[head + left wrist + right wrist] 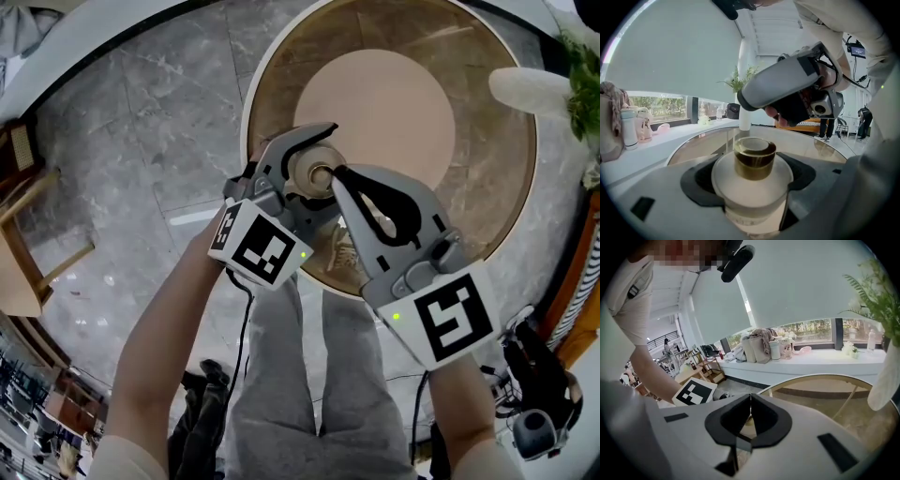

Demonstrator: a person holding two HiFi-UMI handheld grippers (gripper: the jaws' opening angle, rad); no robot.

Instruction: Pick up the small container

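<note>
The small container [314, 173] is a white jar [750, 187] with a gold cap [754, 157]. My left gripper [319, 169] holds it upright above the near part of the round table [487, 187]. Its jaws stand wide, and both dark pads [701, 180] hug the jar's white body. My right gripper [339, 176] is shut with nothing in it. Its tip sits right beside the cap, and it hangs over the jar in the left gripper view [787, 89]. In its own view the right gripper [750, 401] shows jaws that meet in a thin line.
A white vase [530, 89] with a green plant [586, 84] stands at the table's far right rim. A wooden chair [28, 225] is on the marble floor to the left. Cables and gear [539, 394] lie at lower right. The person's legs are below the table edge.
</note>
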